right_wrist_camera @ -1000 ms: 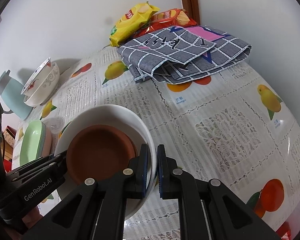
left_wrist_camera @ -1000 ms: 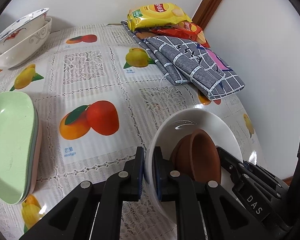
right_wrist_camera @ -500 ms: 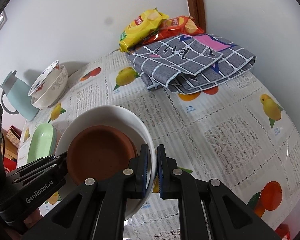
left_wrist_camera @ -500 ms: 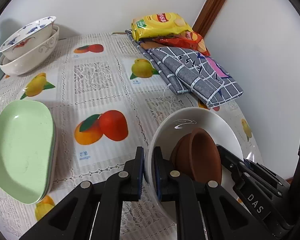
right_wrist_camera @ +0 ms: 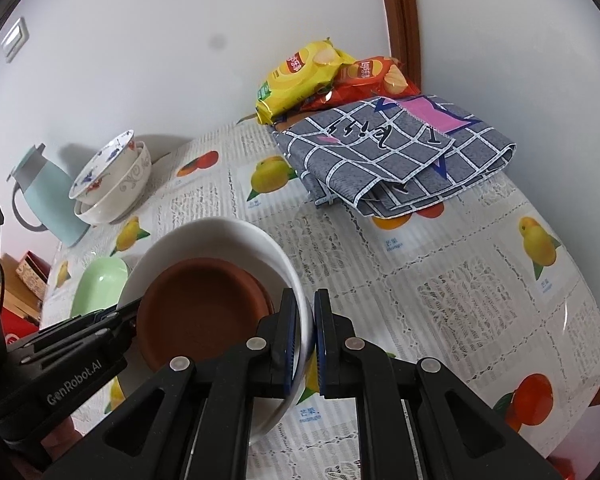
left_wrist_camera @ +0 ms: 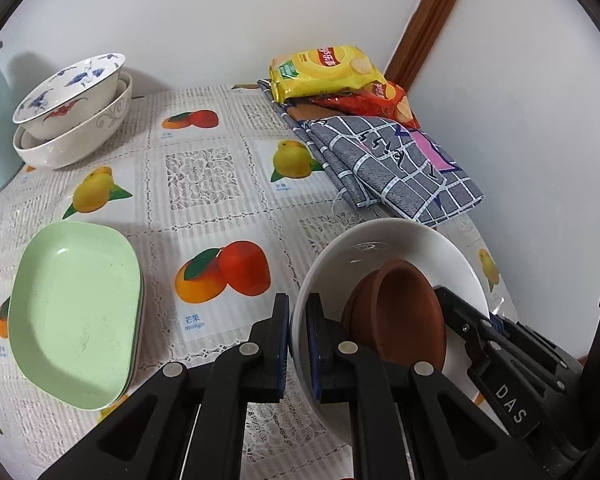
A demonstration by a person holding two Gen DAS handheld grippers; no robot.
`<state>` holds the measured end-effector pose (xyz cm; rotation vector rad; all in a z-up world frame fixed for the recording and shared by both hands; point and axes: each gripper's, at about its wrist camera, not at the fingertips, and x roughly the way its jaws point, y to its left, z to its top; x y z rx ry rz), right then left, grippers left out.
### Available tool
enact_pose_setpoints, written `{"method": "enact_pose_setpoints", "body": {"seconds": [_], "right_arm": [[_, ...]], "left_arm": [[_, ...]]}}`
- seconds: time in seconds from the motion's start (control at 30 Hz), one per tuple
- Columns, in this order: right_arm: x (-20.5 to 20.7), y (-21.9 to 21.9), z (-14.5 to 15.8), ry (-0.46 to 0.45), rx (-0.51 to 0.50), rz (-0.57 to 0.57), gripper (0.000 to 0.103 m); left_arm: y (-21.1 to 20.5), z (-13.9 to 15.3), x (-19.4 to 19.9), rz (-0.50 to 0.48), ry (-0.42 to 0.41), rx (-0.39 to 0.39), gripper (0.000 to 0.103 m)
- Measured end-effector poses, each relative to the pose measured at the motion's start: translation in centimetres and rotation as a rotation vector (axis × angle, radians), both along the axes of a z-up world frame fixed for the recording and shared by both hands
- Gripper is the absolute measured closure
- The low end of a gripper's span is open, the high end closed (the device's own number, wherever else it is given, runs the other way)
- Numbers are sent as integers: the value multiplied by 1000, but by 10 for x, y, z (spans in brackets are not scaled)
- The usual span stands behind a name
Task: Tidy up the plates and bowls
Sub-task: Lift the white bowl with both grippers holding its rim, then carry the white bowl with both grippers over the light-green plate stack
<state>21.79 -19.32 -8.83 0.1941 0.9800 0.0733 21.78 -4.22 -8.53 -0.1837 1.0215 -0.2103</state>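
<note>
Before you: table [left_wrist_camera: 204, 168] under a fruit-print cloth; folded grey checked cloth [left_wrist_camera: 396, 168] at its far corner; white bowl [left_wrist_camera: 400, 240], raised above the tabletop, your left gripper [left_wrist_camera: 298, 344] clamped on its near-left rim and your right gripper [right_wrist_camera: 310, 340] clamped on the opposite rim; green plates [left_wrist_camera: 72, 312] stacked to the left; two nested patterned bowls [left_wrist_camera: 72, 120] far left; brown dishes [left_wrist_camera: 400, 312] inside the white bowl.

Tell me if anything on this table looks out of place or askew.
Yes: the blue-patterned bowl sits tilted inside the white bowl at the back, not nested flat. Chip bags and a folded cloth share the table.
</note>
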Motion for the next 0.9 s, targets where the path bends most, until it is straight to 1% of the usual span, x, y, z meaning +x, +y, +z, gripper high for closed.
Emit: {"method": "enact_pose_setpoints", "body": {"seconds": [0.27, 0.9], "right_arm": [[0, 3, -3, 12, -4, 4, 94], [5, 22, 12, -20, 5, 23, 94]], "left_arm": [[4, -2, 0, 3, 7, -6, 94], [27, 18, 0, 23, -21, -15, 94]]}}
